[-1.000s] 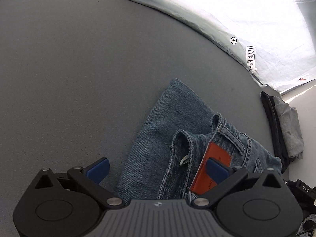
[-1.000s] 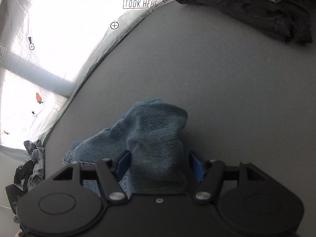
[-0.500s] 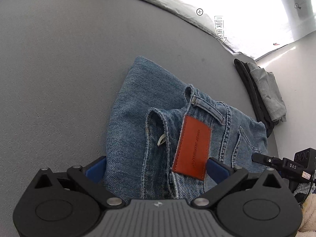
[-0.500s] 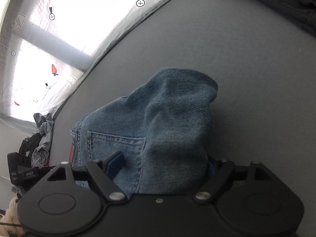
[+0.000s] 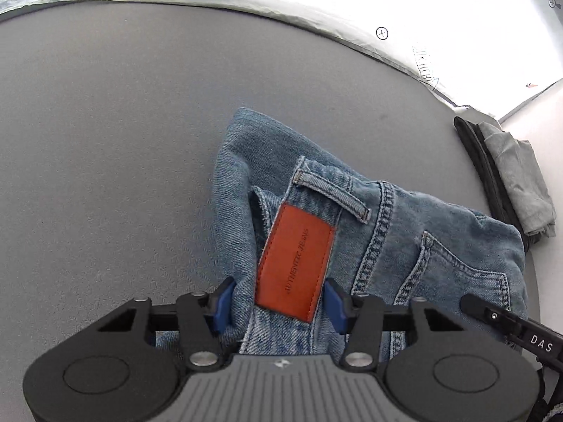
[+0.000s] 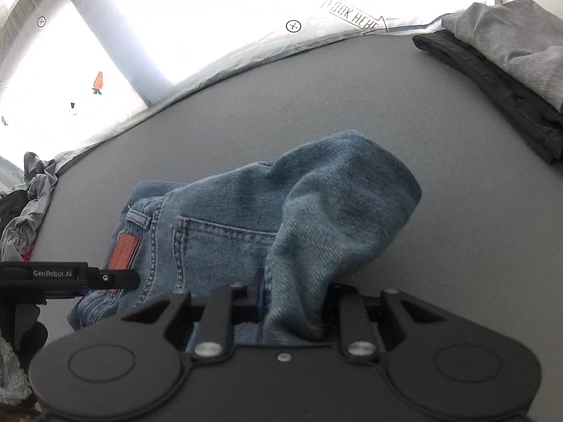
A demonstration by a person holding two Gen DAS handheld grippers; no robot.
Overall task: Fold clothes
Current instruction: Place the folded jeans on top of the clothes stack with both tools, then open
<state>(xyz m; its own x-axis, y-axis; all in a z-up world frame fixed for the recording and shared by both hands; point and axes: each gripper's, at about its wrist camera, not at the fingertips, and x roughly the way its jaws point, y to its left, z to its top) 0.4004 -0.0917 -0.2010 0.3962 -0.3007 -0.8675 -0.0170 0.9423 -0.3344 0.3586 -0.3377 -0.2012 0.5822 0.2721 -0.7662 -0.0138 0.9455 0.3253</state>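
Blue jeans (image 5: 404, 232) lie bunched and partly folded on the grey tabletop (image 5: 105, 140). An orange leather patch (image 5: 295, 260) marks their waistband. My left gripper (image 5: 278, 302) is shut on that waistband, with the patch between its blue pads (image 5: 223, 302). In the right wrist view the jeans (image 6: 246, 211) show a back pocket, and a thick roll of denim rises toward the camera. My right gripper (image 6: 295, 295) is shut on that roll, which hides its pads. The two grippers hold opposite ends of the garment.
A folded stack, grey cloth on black (image 6: 510, 56), sits at the table's far right corner (image 5: 506, 183). Loose unfolded clothes (image 6: 28, 204) are heaped off the left edge. A white sheet printed with markers (image 6: 352, 17) hangs behind the table.
Both grippers' fingers have narrowed from wide open onto the jeans. The left one moved over the waistband, so the patch now sits between its pads.
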